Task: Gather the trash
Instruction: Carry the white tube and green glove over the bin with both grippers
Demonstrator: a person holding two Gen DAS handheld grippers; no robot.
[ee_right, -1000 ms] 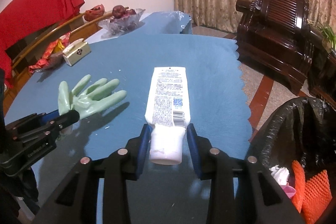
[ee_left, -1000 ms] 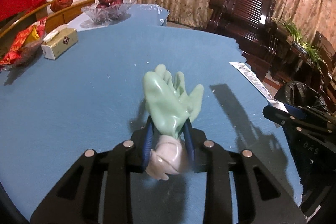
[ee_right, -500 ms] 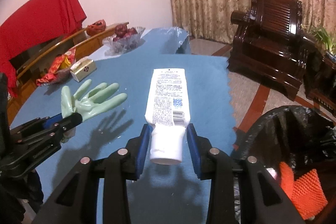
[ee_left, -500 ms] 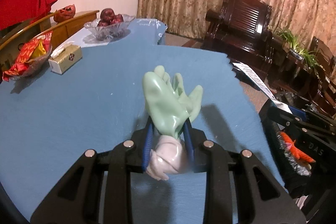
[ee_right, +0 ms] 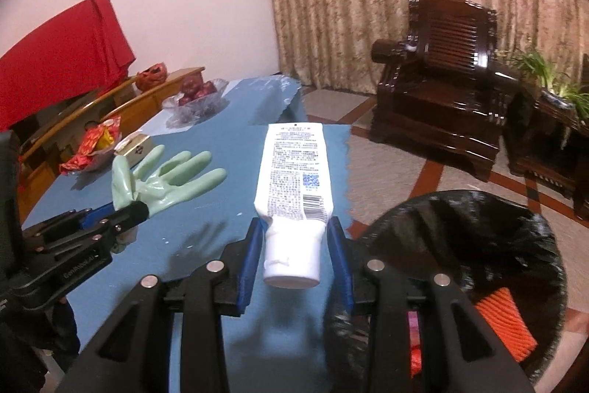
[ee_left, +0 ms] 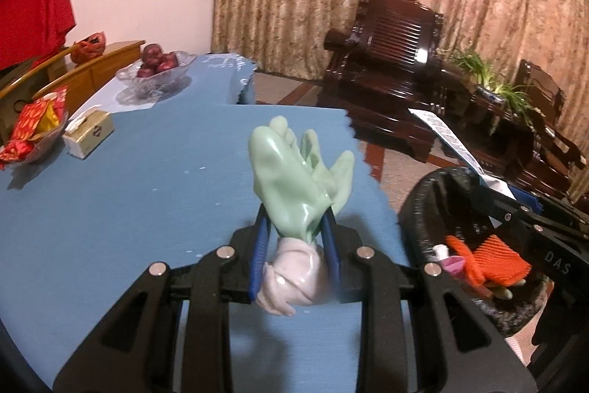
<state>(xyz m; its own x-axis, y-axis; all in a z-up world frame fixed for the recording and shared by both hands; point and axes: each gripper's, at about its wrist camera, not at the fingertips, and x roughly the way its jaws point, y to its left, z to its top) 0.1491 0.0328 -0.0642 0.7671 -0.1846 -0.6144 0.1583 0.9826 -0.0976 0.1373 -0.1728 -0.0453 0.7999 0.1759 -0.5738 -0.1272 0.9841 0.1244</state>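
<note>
My left gripper is shut on a pale green rubber glove, held by its cuff above the blue table; the glove also shows in the right wrist view. My right gripper is shut on a white tube, held near its cap at the table's right edge. A bin lined with a black bag stands on the floor to the right, with orange netting and other trash inside. The right gripper and tube show over the bin in the left wrist view.
On the table's far left are a tissue box, a dish of red packets and a glass bowl of fruit. Dark wooden armchairs and a potted plant stand beyond the bin.
Both grippers have moved right toward the table's edge, still holding the glove and the tube. The bin has come fully into view under the right gripper.
</note>
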